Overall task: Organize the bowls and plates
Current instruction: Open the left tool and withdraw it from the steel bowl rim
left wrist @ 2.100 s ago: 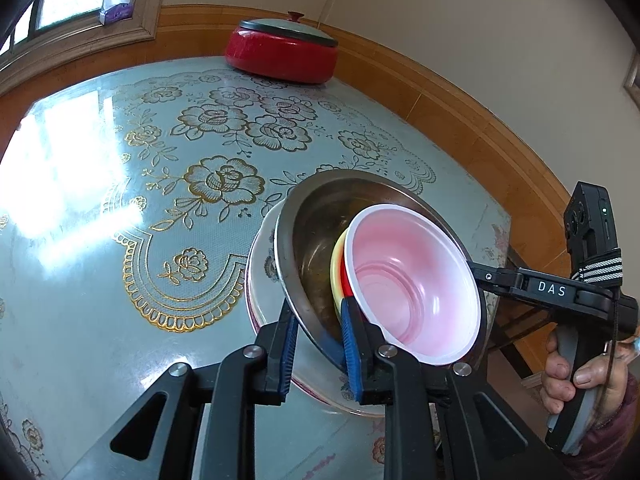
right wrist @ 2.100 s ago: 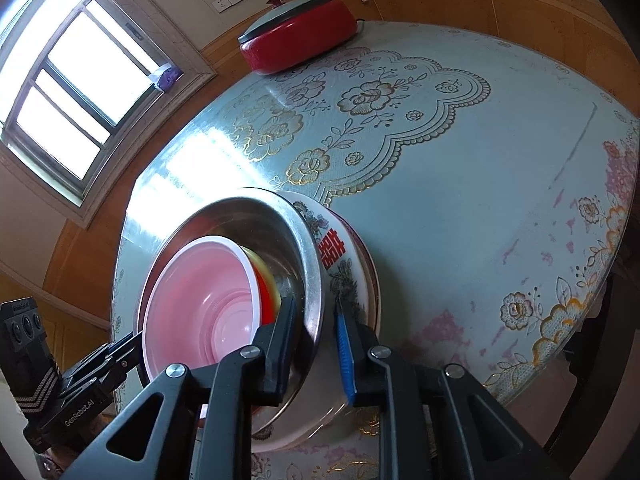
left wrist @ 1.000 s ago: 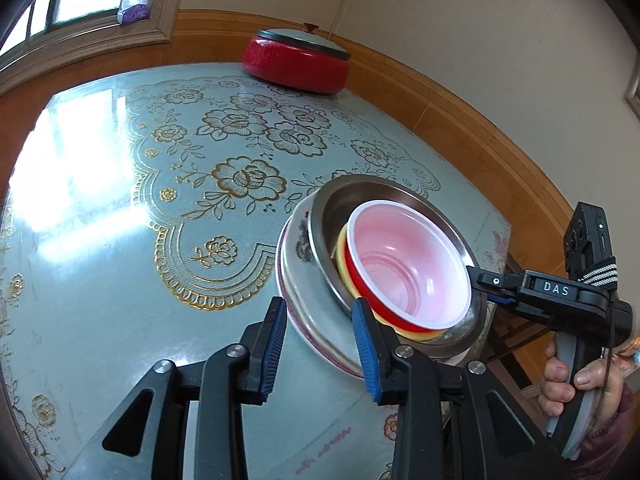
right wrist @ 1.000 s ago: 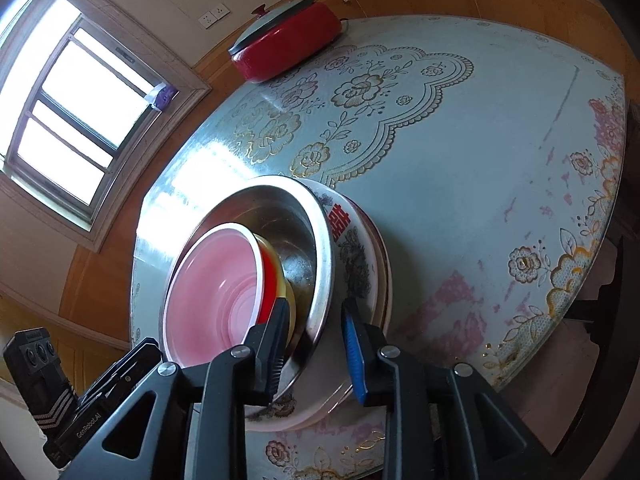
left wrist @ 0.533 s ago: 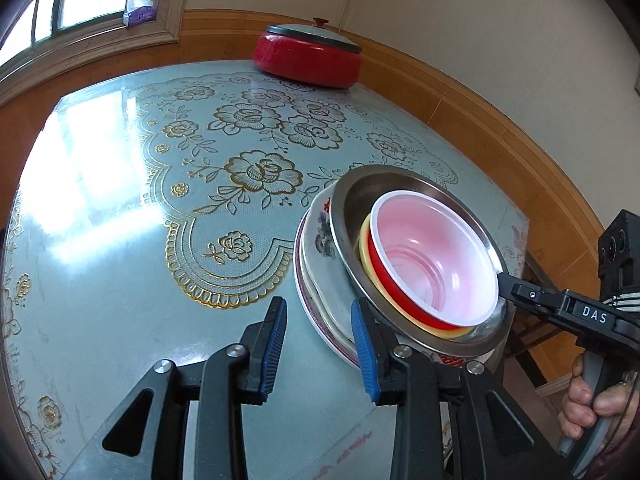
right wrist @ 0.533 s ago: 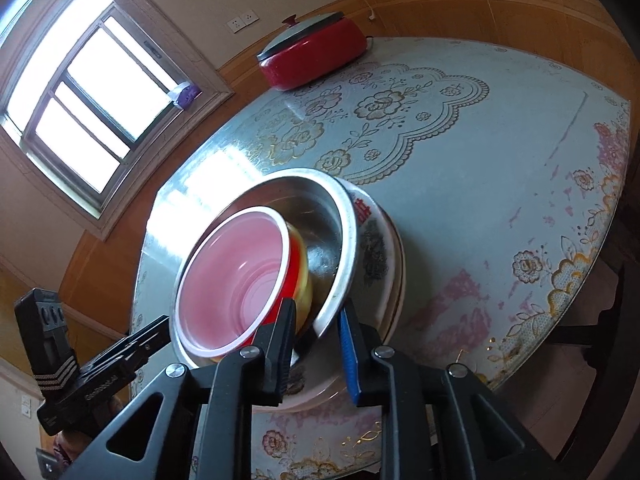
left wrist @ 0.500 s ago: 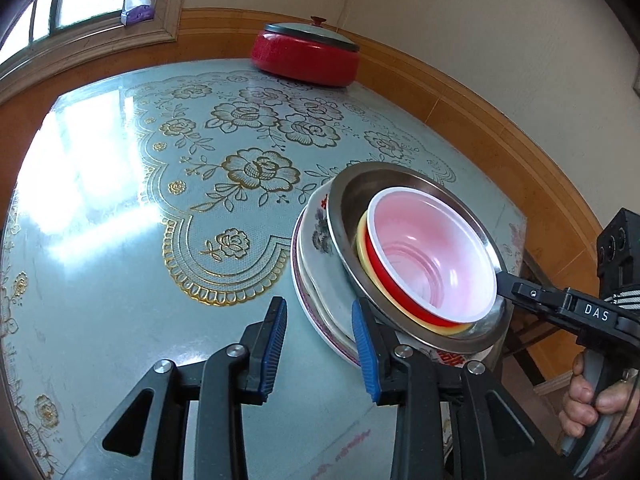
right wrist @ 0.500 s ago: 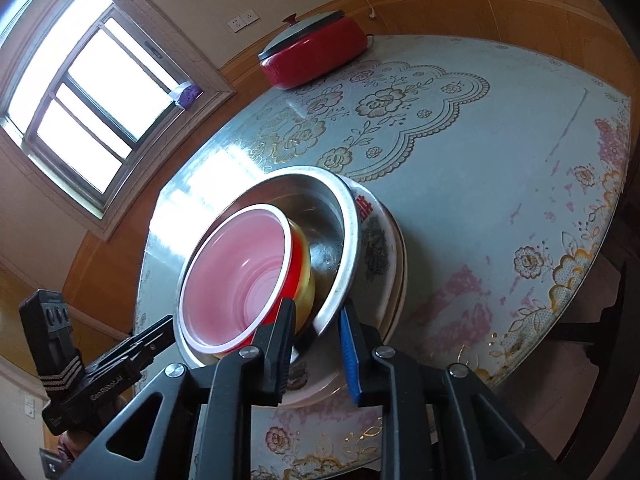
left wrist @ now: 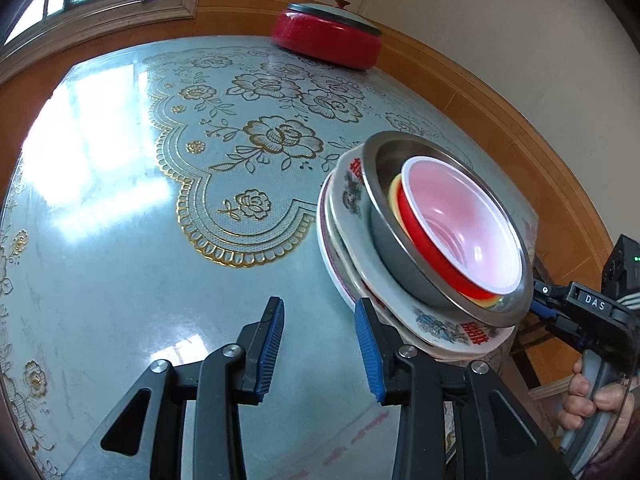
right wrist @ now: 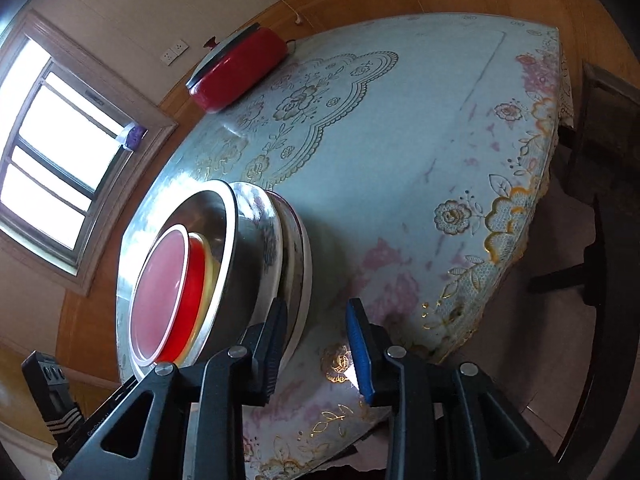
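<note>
A stack stands near the table's edge: flowered white plates (left wrist: 352,216) at the bottom, a steel bowl (left wrist: 400,256) on them, and yellow, red and pink bowls (left wrist: 460,220) nested inside. My left gripper (left wrist: 320,340) hangs over bare cloth just left of the stack, its jaws opening with nothing between them. In the right wrist view my right gripper (right wrist: 316,344) sits beside the plates (right wrist: 296,256) and steel bowl (right wrist: 244,256). Its jaws are opening, with only tablecloth between them and the left finger close to the plate rim.
A red lidded pot (left wrist: 326,40) stands at the table's far edge by the wall. The table (left wrist: 120,240) carries a glossy blue flowered cloth. A hand (left wrist: 592,396) holds the right gripper past the near table edge. A dark chair (right wrist: 600,160) stands at the right.
The tilted steel bowl came down level onto the plates. My left gripper let go of its rim first, then the right one released it and drew off to the side.
</note>
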